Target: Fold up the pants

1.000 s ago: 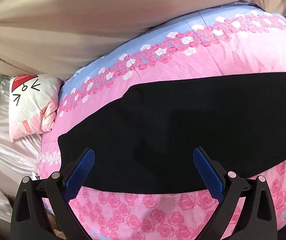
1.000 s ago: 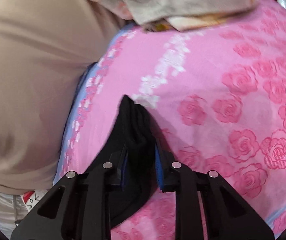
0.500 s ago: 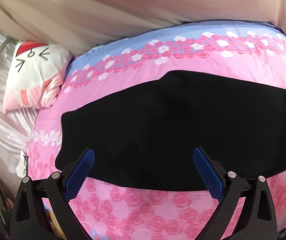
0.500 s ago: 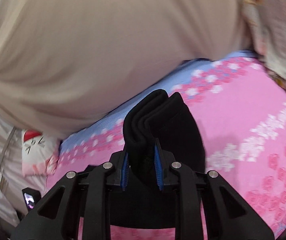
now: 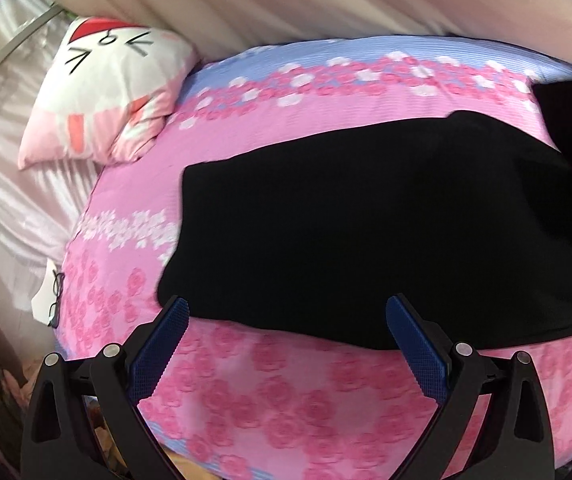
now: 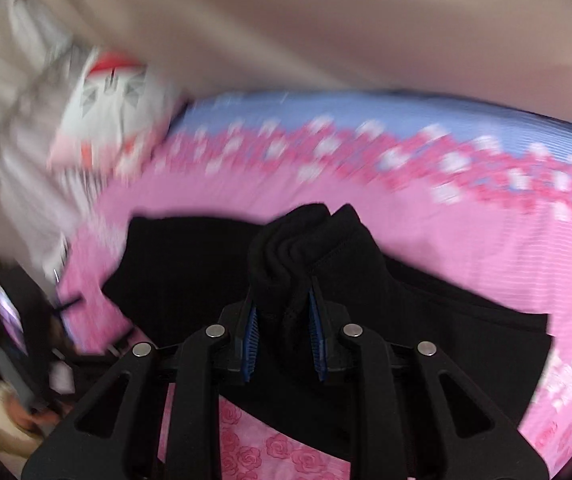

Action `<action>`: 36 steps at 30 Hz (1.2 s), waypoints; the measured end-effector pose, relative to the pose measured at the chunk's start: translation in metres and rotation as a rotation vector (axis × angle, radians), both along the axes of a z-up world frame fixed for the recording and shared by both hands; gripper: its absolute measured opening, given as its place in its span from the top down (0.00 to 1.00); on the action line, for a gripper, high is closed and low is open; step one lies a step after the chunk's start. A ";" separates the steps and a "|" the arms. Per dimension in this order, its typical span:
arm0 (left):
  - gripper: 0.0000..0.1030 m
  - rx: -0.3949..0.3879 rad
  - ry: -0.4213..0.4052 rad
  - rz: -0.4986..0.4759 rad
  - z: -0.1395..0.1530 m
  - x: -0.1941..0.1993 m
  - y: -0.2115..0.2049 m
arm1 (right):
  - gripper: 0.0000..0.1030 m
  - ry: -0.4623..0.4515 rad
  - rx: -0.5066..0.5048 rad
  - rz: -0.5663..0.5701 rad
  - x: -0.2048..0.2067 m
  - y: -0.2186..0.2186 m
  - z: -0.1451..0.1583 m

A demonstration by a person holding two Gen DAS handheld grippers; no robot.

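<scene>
Black knit pants lie spread flat across the middle of the pink rose-print bedspread, one cut end toward the bed's left edge and the near hem running along just beyond the left gripper. That gripper hovers over the bedspread's near edge with its blue pads splayed wide and nothing between them. The right gripper is clenched on a bunched end of the pants, the cloth standing up in thick folds between its pads above the flat part. Half a second ago this bunch was held against the beige curtain; now it sits over the flat cloth, lower in view, and the right view is blurred. In the left view the pants have slid toward the right. A cat-face pillow rests at the bed's far left corner; no lettering is readable.
</scene>
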State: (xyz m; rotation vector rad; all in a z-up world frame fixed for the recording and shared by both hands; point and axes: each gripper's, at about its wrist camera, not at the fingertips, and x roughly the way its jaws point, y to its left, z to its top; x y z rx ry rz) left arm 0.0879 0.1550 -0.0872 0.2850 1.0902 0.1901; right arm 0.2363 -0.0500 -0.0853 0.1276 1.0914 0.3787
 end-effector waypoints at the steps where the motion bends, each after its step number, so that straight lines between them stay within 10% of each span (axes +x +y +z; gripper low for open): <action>1: 0.05 -0.004 0.003 0.007 -0.001 0.000 0.007 | 0.80 0.030 -0.017 0.027 0.001 0.014 -0.013; 8: 0.05 -0.044 0.015 0.040 -0.007 0.001 0.029 | 0.79 0.144 -0.120 0.165 -0.012 0.055 -0.073; 14: 0.05 -0.073 0.040 0.022 -0.015 0.008 0.019 | 0.51 0.141 -0.051 0.203 -0.031 0.058 -0.055; 24: 0.05 -0.292 0.058 -0.075 0.006 0.037 -0.042 | 0.47 0.094 -0.099 -0.461 -0.096 -0.168 -0.016; 31: 0.05 -0.028 0.145 -0.158 -0.050 0.056 -0.109 | 0.48 0.180 -0.070 -0.488 -0.104 -0.216 -0.066; 36: 0.05 -0.030 0.159 -0.113 -0.048 0.057 -0.104 | 0.42 0.160 -0.099 -0.523 -0.105 -0.218 -0.054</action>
